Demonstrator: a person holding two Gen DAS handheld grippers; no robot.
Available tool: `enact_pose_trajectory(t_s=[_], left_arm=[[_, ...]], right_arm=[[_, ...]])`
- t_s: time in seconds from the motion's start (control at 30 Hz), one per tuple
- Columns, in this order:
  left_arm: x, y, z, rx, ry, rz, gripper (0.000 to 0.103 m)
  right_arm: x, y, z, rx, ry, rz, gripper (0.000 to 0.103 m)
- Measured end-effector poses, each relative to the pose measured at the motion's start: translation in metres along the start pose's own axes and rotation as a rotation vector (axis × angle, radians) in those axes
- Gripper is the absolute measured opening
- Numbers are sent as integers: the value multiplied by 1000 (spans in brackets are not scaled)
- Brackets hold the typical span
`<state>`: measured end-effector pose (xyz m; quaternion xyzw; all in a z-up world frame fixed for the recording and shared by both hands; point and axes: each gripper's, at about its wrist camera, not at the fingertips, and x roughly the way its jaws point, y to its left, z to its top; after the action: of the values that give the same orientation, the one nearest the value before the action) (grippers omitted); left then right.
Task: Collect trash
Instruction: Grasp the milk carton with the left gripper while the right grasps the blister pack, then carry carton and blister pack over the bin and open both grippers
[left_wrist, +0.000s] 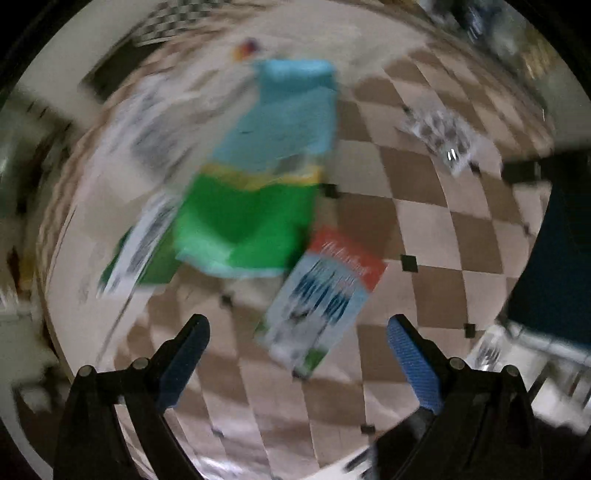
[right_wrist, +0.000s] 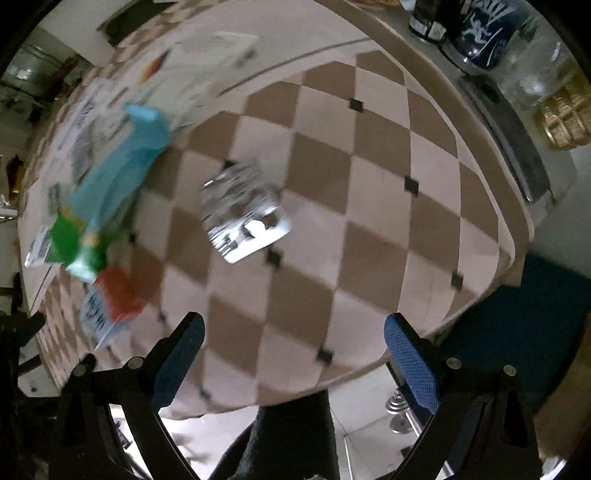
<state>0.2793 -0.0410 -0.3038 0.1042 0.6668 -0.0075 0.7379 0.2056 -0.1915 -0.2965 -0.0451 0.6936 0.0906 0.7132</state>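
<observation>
On checkered bench (right_wrist: 369, 206): foil blister pack (right_wrist: 243, 212) and red-topped carton (left_wrist: 321, 299) uncollected. Both fingers sets held apart, empty. Risk judged: flat foil slipped past during pinch.

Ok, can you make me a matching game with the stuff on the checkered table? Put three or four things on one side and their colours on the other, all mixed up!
Things:
1. bag
2. carton
3. blister pack
4. pads of the left hand-held gripper

Colours:
A. shiny silver
B. blue grip surface
C. green below, light blue above
D. red top, white and blue sides

Pairs: 1-C, 2-D, 3-A, 4-B
</observation>
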Motion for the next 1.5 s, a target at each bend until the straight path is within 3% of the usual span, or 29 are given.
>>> enact_pose_trajectory(t_s=[0.03,0.07,0.17,0.33,0.53,0.7,0.73,0.83,0.87,1.07,1.27,1.37,1.5], left_arm=[[8,-3,7,17,23,1,82],[15,-4,13,21,48,0,66],[33,-5,29,-7,92,-40,58],[38,0,38,-93,96,-65,57],[41,2,39,-179,103,-44,56],[42,-8,17,-217,93,-35,55],[39,-8,6,-222,92,-32,55],[37,-3,-8,-246,107,-25,55],[38,-4,-8,-250,107,-24,55],[19,10,-24,-282,94,-19,54],[-1,14,-37,-323,57,-11,53],[-13,18,-51,-363,37,-6,53],[-33,24,-72,-408,4,9,52]], right_arm=[[5,-4,9,3,11,4,99],[7,-5,14,0,15,5,99],[16,-7,36,-12,20,10,99],[28,6,66,-45,3,12,99],[44,40,89,-146,-33,-50,98],[51,53,100,-195,-61,-113,87],[52,56,100,-198,-64,-111,85],[43,68,86,-228,-95,-112,62],[43,74,84,-239,-96,-118,60],[47,77,95,-257,-87,-111,60],[43,69,71,-234,-90,-56,59],[22,46,59,-215,-102,-19,59],[8,48,44,-228,-135,3,59]])
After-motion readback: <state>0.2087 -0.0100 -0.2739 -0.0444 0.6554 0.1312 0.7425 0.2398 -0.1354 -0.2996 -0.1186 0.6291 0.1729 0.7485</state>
